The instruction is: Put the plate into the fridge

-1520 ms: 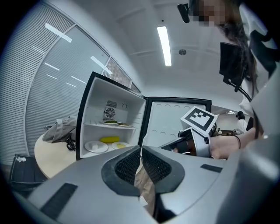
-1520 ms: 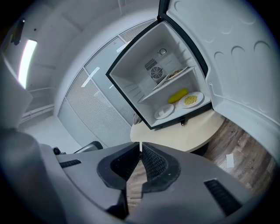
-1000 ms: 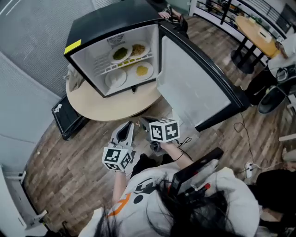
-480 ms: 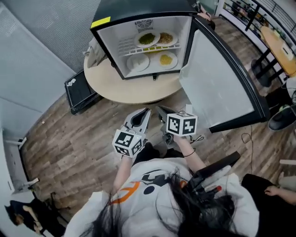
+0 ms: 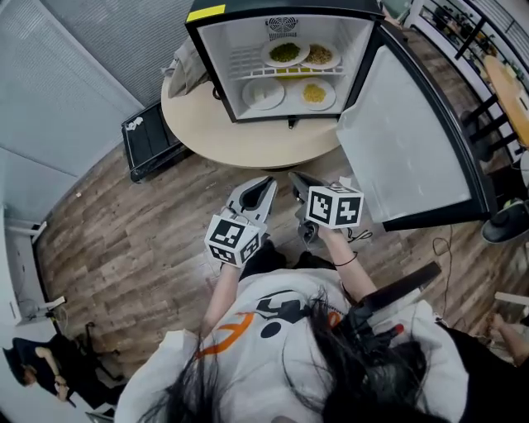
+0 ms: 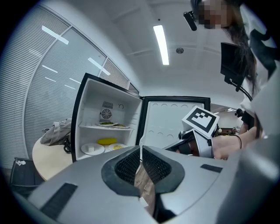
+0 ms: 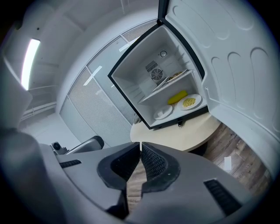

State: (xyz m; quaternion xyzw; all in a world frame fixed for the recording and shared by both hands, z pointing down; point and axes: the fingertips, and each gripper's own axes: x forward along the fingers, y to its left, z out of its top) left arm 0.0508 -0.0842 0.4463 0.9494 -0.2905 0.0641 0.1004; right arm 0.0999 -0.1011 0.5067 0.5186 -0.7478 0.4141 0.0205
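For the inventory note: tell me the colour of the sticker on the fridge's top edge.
Yellow. The sticker on the fridge shows best in the head view.

The fridge stands on the round bench with its door swung wide to the right, so its mouth is open from the front. Inside, two upper plates take the middle and right of the wire shelf; the shelf's left part is bare. Two lower plates lie side by side on the fridge floor and fill most of its width. A strip of bare bench runs before the mouth. A bag crowds the fridge's left side. The door's near corner stands just beside the right hand-held gripper. The left hand-held gripper hangs near the bench edge, with bare floor to its left.
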